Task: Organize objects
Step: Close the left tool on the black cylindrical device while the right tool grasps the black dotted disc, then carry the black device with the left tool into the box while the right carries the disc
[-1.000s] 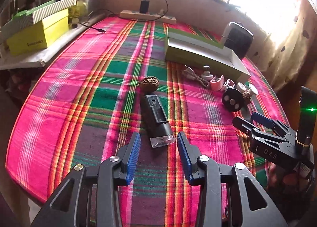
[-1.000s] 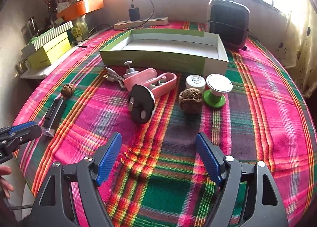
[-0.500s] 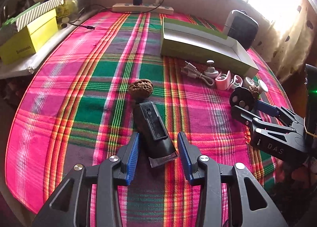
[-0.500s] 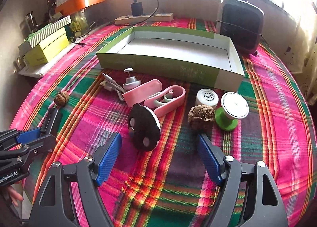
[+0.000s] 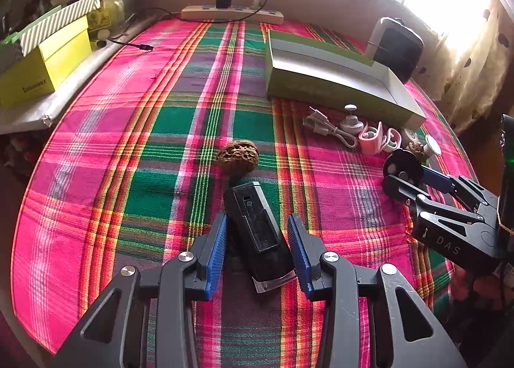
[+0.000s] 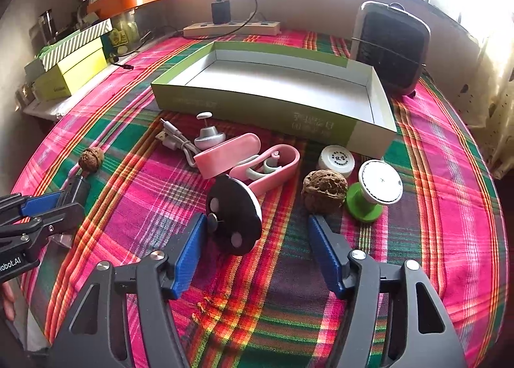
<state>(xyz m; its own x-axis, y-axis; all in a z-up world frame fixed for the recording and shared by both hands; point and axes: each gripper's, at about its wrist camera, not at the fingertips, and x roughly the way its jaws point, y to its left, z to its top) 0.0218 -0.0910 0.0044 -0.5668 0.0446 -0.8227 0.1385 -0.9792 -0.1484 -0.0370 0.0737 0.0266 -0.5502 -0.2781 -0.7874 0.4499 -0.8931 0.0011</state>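
Note:
My left gripper is open, its blue pads on either side of a black flashlight-like device lying on the plaid cloth; a walnut lies just beyond it. My right gripper is open, with a black round disc between its fingers near the left pad; a second walnut lies just past the right pad. An open green box stands behind.
Near the disc lie a pink case, a pink holder, a white cable, a white cap and a green-white spool. A black fan and a power strip stand at the back; yellow boxes at left.
Both grippers have moved forward: the left now straddles the black device, the right has closed in on the black disc and walnut. Both stay open.

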